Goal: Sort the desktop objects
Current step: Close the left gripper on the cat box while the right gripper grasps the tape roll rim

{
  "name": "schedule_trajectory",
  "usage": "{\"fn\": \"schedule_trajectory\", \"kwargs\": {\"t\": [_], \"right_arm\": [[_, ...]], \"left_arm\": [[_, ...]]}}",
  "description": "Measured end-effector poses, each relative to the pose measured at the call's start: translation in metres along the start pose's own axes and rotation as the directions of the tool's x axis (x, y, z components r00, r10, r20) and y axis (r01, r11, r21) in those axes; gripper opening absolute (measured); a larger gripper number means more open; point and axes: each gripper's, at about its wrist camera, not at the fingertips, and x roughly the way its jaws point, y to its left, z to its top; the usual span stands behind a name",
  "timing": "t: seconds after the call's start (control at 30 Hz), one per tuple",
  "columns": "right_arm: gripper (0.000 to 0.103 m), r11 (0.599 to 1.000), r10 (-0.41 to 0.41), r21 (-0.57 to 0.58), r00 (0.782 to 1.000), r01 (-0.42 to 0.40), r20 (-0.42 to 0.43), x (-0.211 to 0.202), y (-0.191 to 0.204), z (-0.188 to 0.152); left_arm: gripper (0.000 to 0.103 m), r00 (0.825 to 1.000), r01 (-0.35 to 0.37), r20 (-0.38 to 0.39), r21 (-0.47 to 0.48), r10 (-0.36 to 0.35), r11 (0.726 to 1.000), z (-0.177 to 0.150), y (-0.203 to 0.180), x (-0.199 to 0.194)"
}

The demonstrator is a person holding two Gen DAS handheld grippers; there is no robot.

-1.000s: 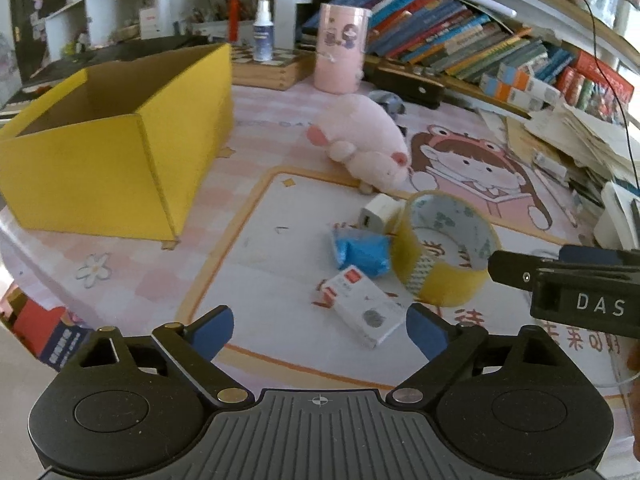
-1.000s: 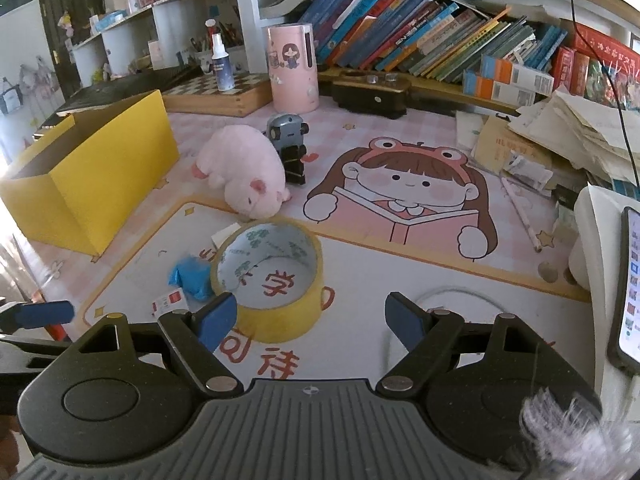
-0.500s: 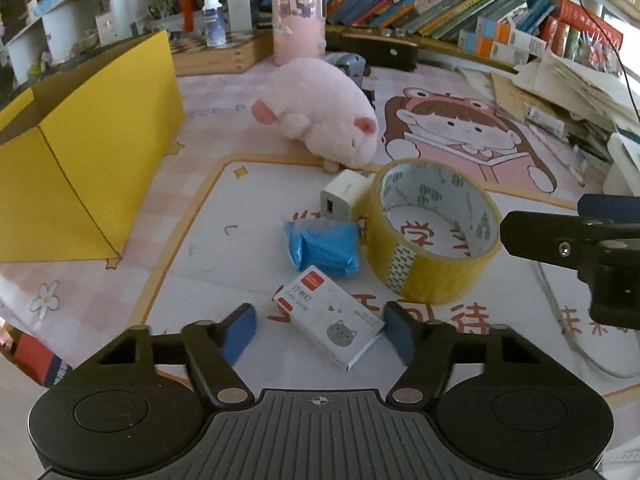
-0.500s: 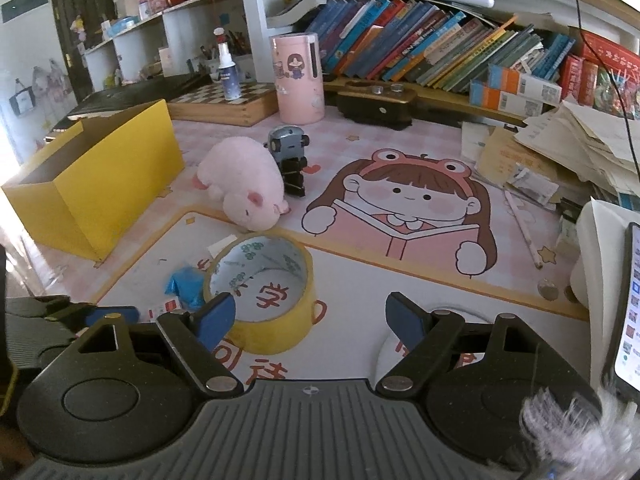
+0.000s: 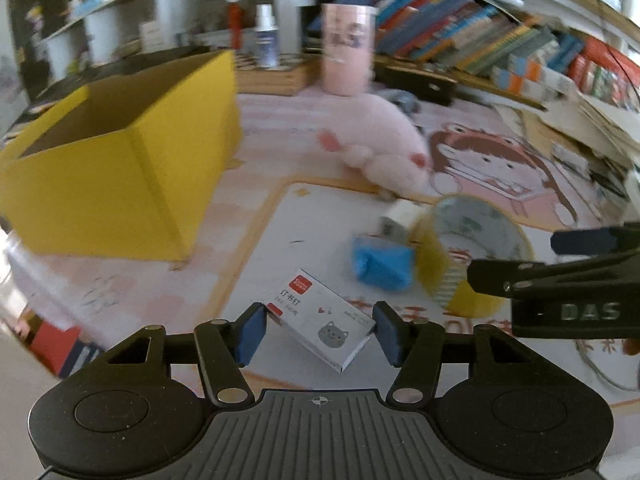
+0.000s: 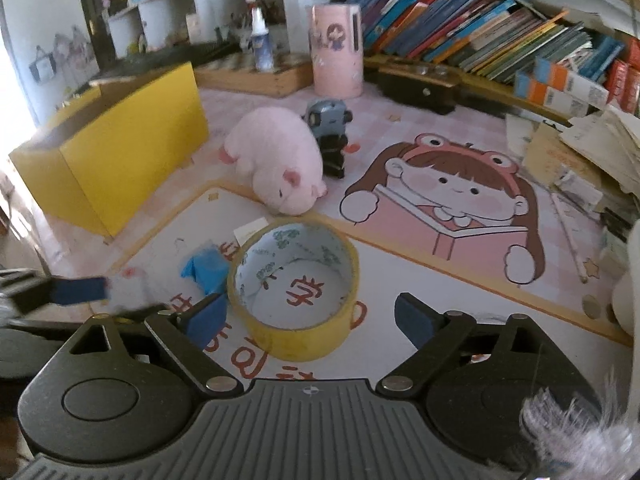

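we are at the pick-up step: our left gripper (image 5: 320,330) is closing around the staple box (image 5: 322,318) on the tabletop (image 5: 280,232), pads nearly touching. our right gripper (image 6: 310,316) is opening beside the tape roll (image 6: 294,292), holding nothing. next we should probably lift the staple box to the yellow box (image 5: 120,168).

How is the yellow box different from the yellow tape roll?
The box is big with square corners; the tape roll is small and round. The box stands by the mat's edge; the tape roll lies flat on the mat's white part. Both are yellow and open on top.
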Motion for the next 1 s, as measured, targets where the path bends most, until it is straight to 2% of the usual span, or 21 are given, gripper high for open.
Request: {"fn": "schedule_trajectory", "kwargs": {"t": [0.27, 0.37, 0.43, 0.6, 0.83, 1.0], "right_arm": [[0.091, 0.997, -0.023, -0.073, 0.999, 0.02, -0.042, 0.03, 0.011, 0.002], [0.088, 0.998, -0.028, -0.065, 0.998, 0.024, -0.05, 0.036, 0.008, 0.001], [0.08, 0.998, -0.021, -0.053, 0.999, 0.018, -0.046, 0.035, 0.007, 0.001], [0.079, 0.999, -0.035, -0.015, 0.999, 0.035, -0.03, 0.029, 0.004, 0.001], [0.079, 0.997, -0.058, 0.055, 0.998, 0.056, 0.029, -0.001, -0.002, 0.005], [0.079, 0.994, -0.072, 0.084, 0.995, 0.066, 0.071, -0.021, 0.012, 0.006]], "left_arm": [[0.058, 0.998, -0.065, 0.003, -0.109, 0.066, 0.992, -0.002, 0.029, -0.018], [0.058, 0.998, -0.068, 0.012, -0.11, 0.07, 0.992, -0.001, 0.03, -0.021], [0.058, 0.998, -0.065, 0.014, -0.106, 0.067, 0.992, 0.0, 0.029, -0.023], [0.058, 0.998, -0.049, 0.03, -0.101, 0.052, 0.994, 0.002, 0.027, -0.028], [0.058, 0.998, 0.005, 0.068, -0.078, 0.0, 0.997, 0.008, 0.031, -0.035], [0.058, 0.994, 0.051, 0.098, -0.04, -0.047, 0.998, 0.01, 0.039, -0.041]]}}
